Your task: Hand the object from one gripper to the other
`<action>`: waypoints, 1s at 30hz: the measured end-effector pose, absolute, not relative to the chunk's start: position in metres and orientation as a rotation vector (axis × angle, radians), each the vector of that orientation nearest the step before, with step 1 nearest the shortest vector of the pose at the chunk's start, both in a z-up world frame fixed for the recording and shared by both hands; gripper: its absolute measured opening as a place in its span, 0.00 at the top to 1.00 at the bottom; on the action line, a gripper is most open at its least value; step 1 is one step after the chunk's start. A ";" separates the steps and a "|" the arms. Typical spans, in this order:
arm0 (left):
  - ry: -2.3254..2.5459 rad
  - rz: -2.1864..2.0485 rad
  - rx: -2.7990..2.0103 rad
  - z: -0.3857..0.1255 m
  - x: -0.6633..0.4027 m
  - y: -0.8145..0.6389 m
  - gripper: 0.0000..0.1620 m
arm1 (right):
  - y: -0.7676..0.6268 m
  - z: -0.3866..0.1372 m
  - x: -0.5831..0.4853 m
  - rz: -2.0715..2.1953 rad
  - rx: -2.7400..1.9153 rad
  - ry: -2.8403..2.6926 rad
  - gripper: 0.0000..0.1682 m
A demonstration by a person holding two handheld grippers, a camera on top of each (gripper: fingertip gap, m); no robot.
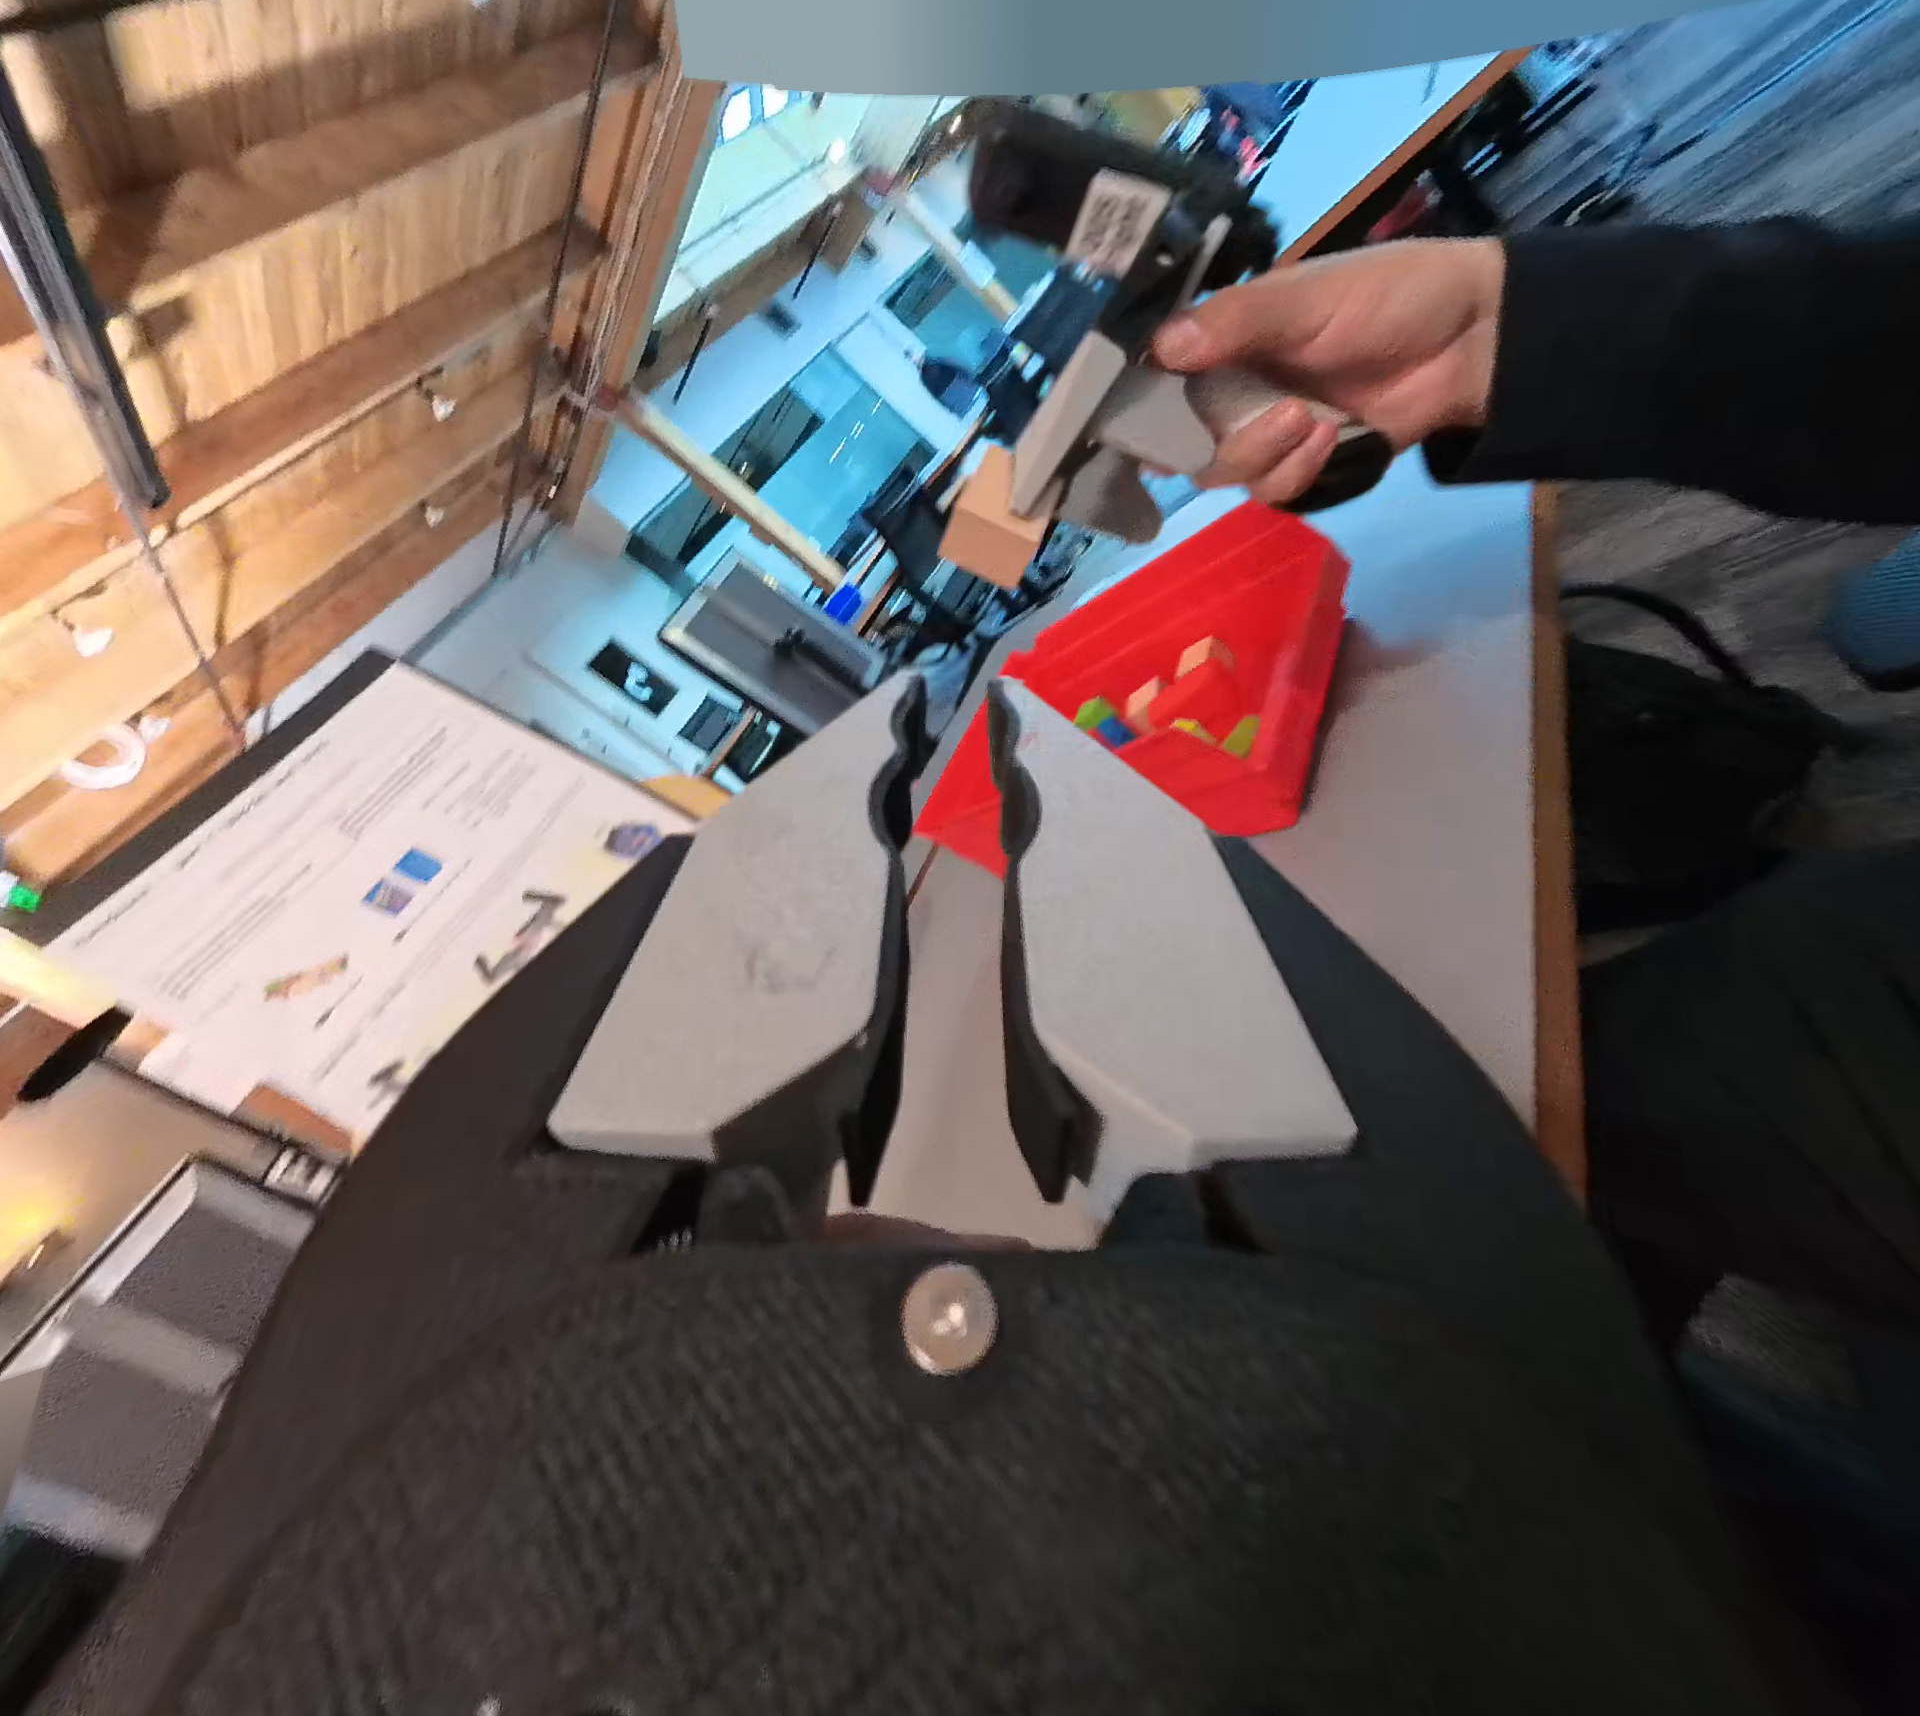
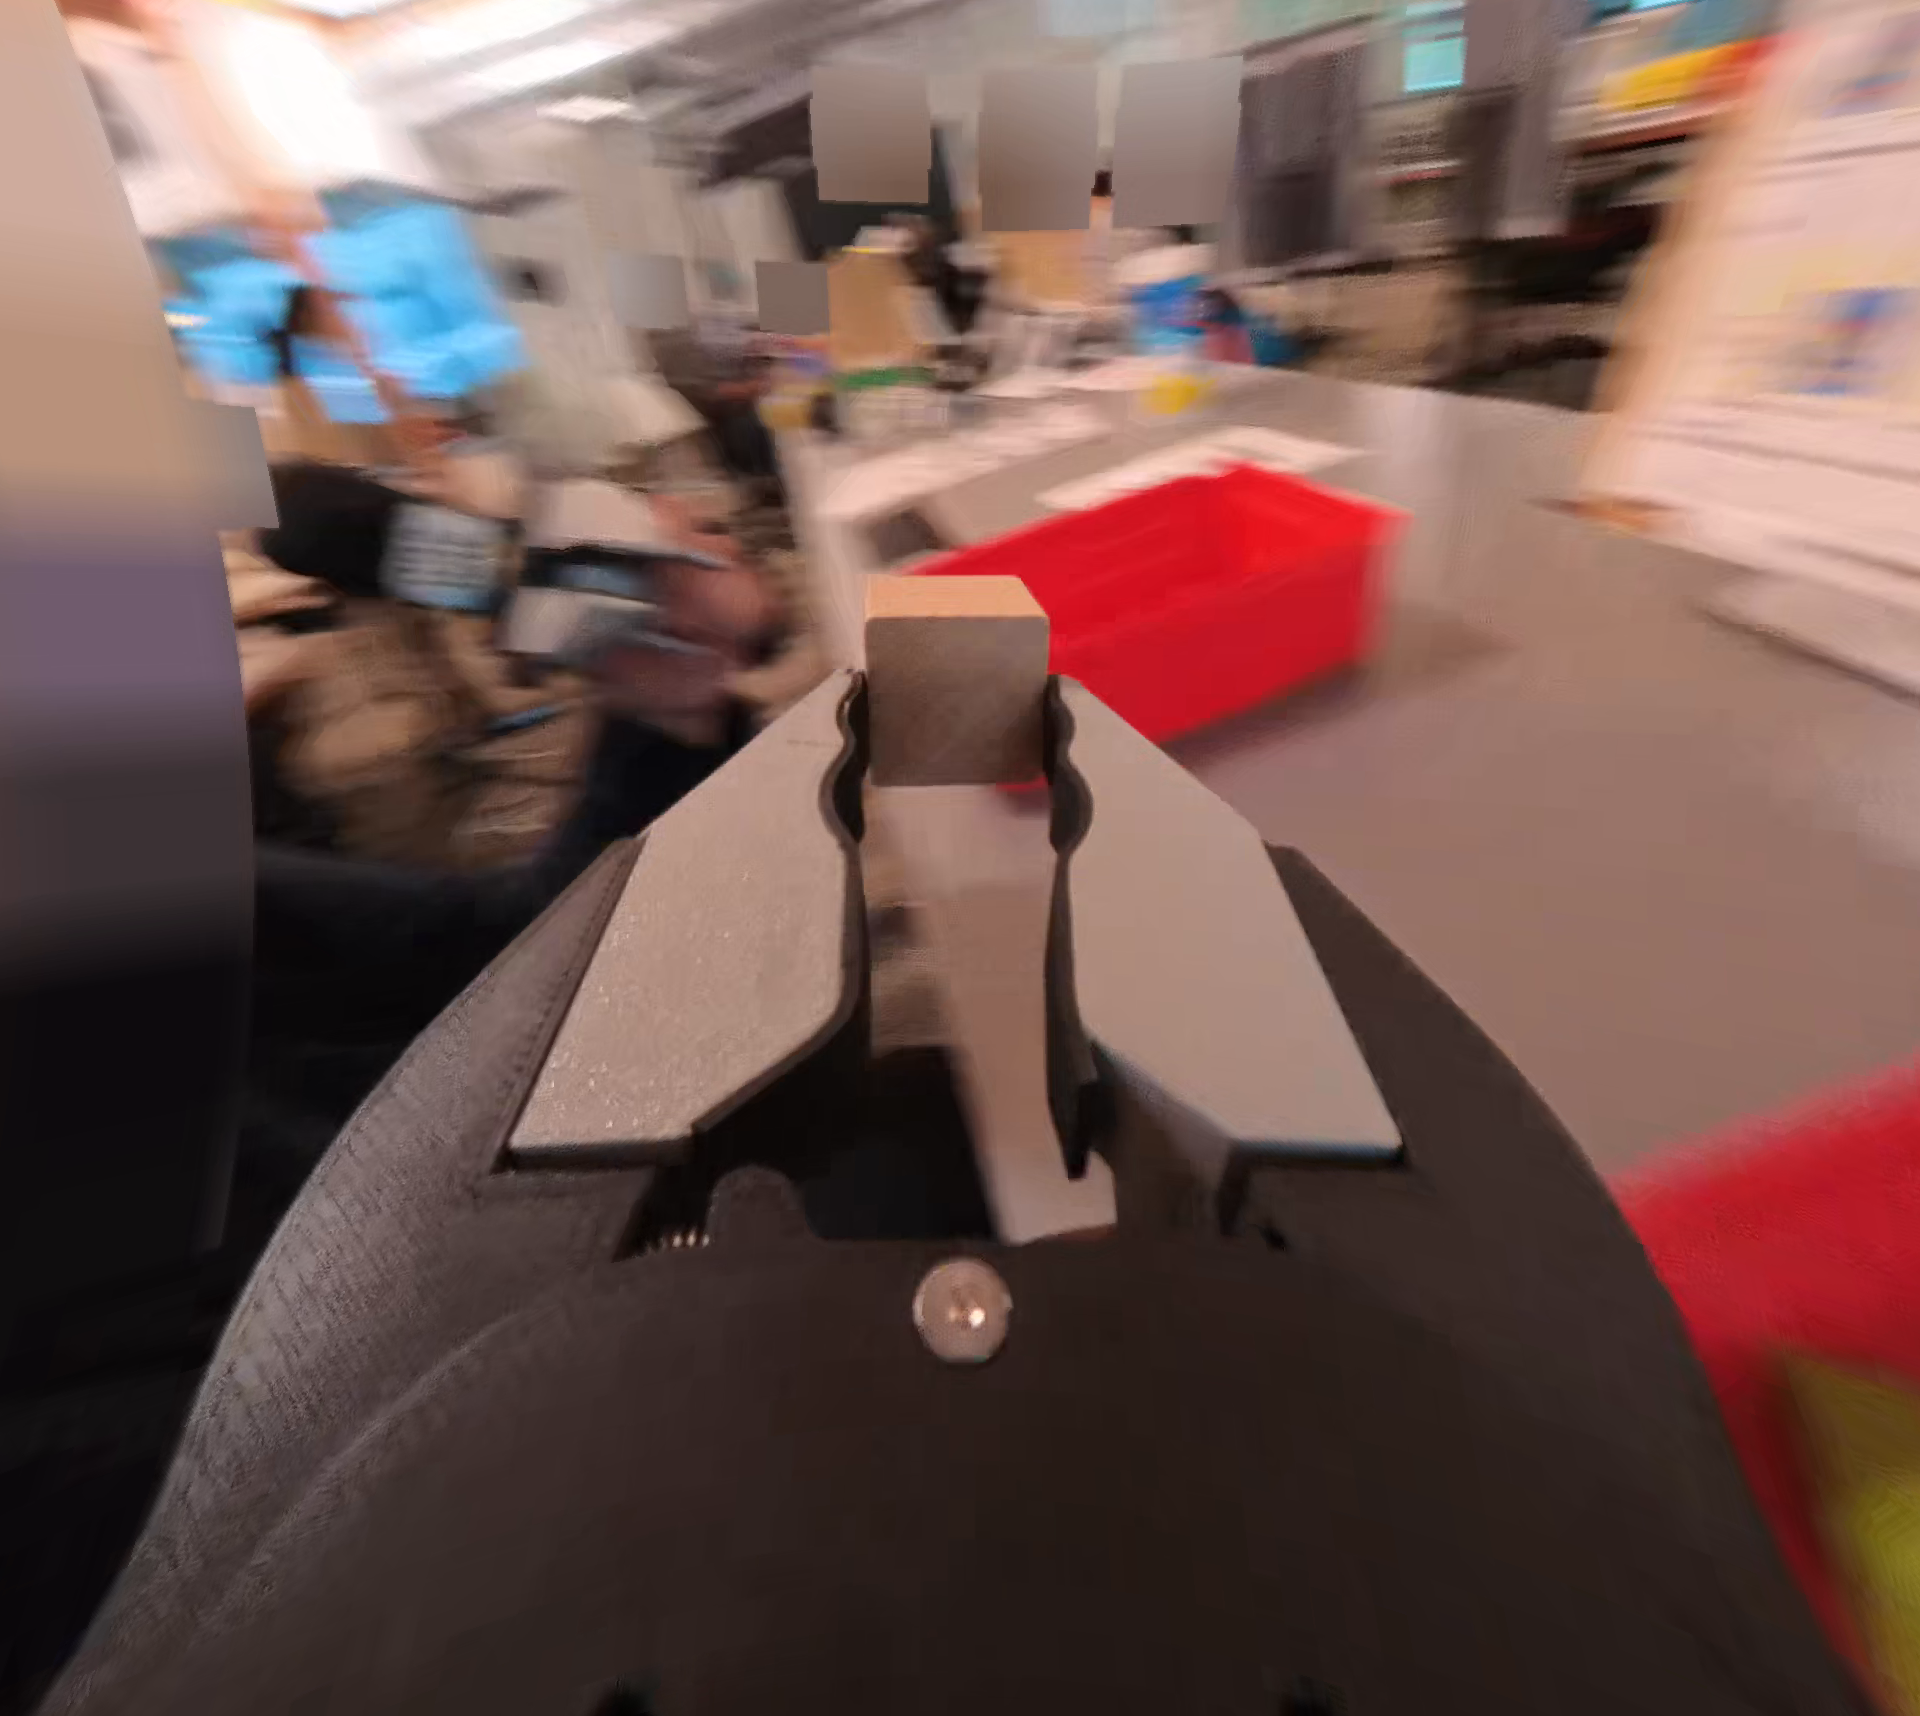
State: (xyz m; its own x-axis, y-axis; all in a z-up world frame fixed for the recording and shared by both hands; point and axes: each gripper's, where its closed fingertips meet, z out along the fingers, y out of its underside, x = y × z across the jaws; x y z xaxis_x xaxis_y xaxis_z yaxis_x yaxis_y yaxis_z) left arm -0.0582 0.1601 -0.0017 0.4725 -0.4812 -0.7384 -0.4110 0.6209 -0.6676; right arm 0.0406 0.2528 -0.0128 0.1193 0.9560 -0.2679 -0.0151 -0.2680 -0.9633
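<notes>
The wooden block (image 2: 956,684) sits between the tips of your right gripper (image 2: 954,731), clamped on both sides and held up in the air, above the grey table (image 2: 1558,835). Behind it stands a red bin (image 2: 1226,586) w/ coloured blocks (image 1: 1174,705) inside. Your left gripper (image 1: 956,731) is well apart from the block; its fingers have only a narrow gap and hold nothing.

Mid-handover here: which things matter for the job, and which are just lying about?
In the job:
wooden block
right gripper, shut on the block
left gripper, open and holding nothing

Lying about:
red bin
coloured blocks inside it
poster
</notes>
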 end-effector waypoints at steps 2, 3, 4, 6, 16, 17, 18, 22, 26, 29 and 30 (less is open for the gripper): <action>1.094 -0.009 -1.017 -0.003 -0.065 0.173 0.97 | 0.315 -0.039 0.081 0.965 -1.619 -0.833 0.82; 1.082 0.004 -1.046 -0.004 -0.068 0.178 0.97 | 0.342 -0.057 0.104 0.809 -1.708 -0.773 0.82; 1.070 0.012 -1.070 -0.005 -0.070 0.181 0.97 | 0.363 -0.075 0.126 0.674 -1.796 -0.728 0.82; 1.049 0.001 -1.107 -0.005 -0.073 0.187 0.97 | 0.392 -0.112 0.162 0.464 -1.950 -0.676 0.82; 1.007 -0.082 -1.192 -0.010 -0.080 0.198 0.97 | 0.413 -0.225 0.198 -0.005 -2.385 -0.830 0.81; 1.010 -0.081 -1.190 -0.010 -0.080 0.197 0.97 | 0.415 -0.229 0.200 -0.033 -2.401 -0.825 0.81; 1.009 -0.076 -1.192 -0.010 -0.081 0.197 0.97 | 0.418 -0.231 0.202 -0.056 -2.405 -0.811 0.81; 0.997 -0.075 -1.208 -0.009 -0.086 0.197 0.97 | 0.420 -0.236 0.205 -0.078 -2.434 -0.801 0.81; 0.965 -0.120 -1.281 -0.013 -0.096 0.205 0.97 | 0.422 -0.243 0.201 -0.145 -2.411 -0.877 0.81; 0.897 -0.166 -1.399 -0.022 -0.111 0.220 0.93 | 0.423 -0.243 0.200 -0.154 -2.400 -0.883 0.81; 0.872 -0.188 -1.433 -0.025 -0.116 0.224 0.91 | 0.423 -0.240 0.200 -0.140 -2.389 -0.873 0.80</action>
